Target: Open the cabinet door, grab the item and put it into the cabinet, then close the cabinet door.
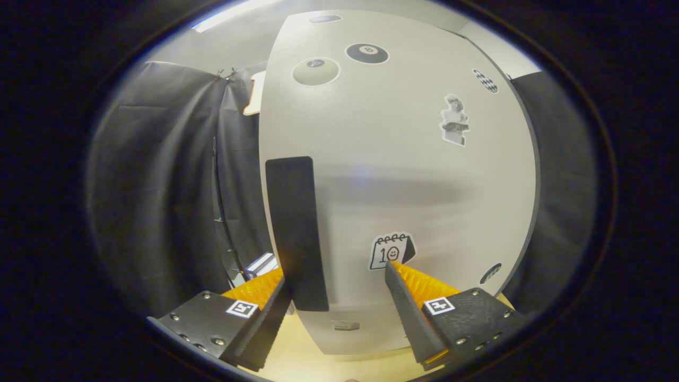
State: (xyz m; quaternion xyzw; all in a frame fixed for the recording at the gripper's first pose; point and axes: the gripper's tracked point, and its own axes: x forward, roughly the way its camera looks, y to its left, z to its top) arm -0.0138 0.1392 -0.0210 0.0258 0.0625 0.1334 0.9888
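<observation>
The jaws (337, 281) hang spread and pinching nothing, straddling the tall black handle strip (296, 233) at the left edge of the pale, sticker-dotted cabinet door (403, 175), so it looks like handle work, though which stage I can't tell, and no item is identifiable.

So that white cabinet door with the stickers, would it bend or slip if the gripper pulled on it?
The cabinet door looks like a flat rigid panel, so it would probably swing rather than flex. Its face seems smooth, likely slippery. The dark handle strip sits just ahead of the open gripper and probably offers better purchase.
</observation>
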